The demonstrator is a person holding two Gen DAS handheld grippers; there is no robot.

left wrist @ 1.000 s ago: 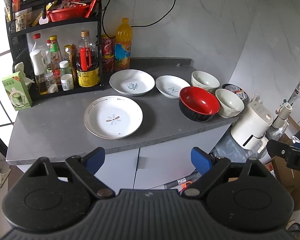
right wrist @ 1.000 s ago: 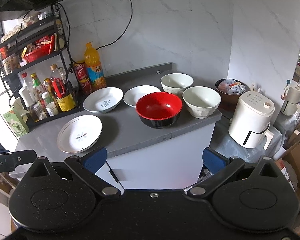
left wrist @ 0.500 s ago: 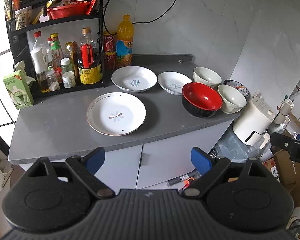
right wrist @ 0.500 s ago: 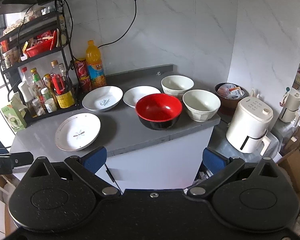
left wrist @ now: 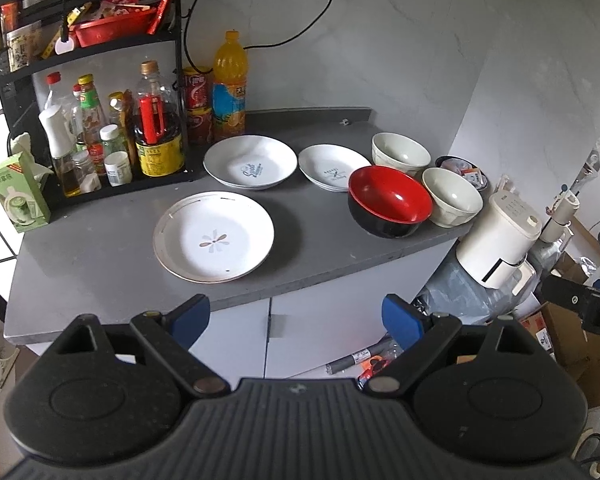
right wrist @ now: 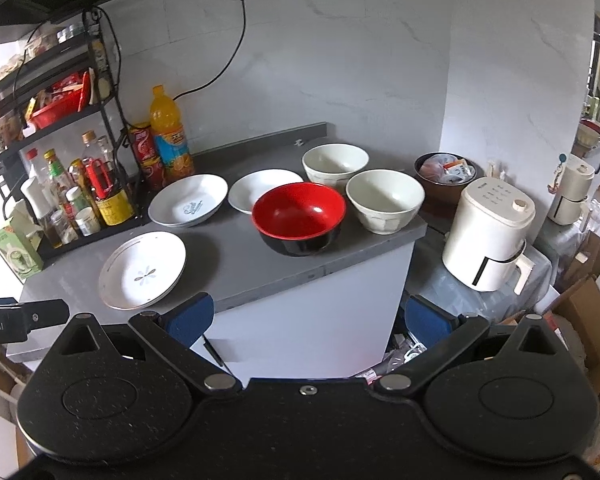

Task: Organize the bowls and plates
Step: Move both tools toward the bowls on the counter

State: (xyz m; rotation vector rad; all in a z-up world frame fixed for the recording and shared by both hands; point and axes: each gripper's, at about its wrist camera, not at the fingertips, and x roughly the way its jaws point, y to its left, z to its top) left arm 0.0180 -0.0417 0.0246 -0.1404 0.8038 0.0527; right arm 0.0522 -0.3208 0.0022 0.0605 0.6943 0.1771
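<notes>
On the grey counter (left wrist: 100,248) lie a flower-print plate (left wrist: 214,236) (right wrist: 142,270), a lettered white plate (left wrist: 250,166) (right wrist: 188,204) and a smaller white plate (left wrist: 332,168) (right wrist: 260,194). A red-and-black bowl (left wrist: 388,200) (right wrist: 300,216) stands beside two cream bowls (left wrist: 452,196) (left wrist: 400,152) (right wrist: 384,200) (right wrist: 334,162). My left gripper (left wrist: 296,318) and my right gripper (right wrist: 308,316) both hang open and empty in front of the counter edge, well short of the dishes.
A black rack (left wrist: 100,92) of bottles and jars fills the counter's left back. An orange drink bottle (left wrist: 230,84) and cans stand by it. A white appliance (right wrist: 488,232) and a dark bowl of packets (right wrist: 446,172) sit lower right. Cabinet doors (left wrist: 300,328) lie below.
Both views have drifted slightly toward the counter and tilted, so the dishes sit a little differently in frame. Nothing on the counter moved; both grippers stayed open.
</notes>
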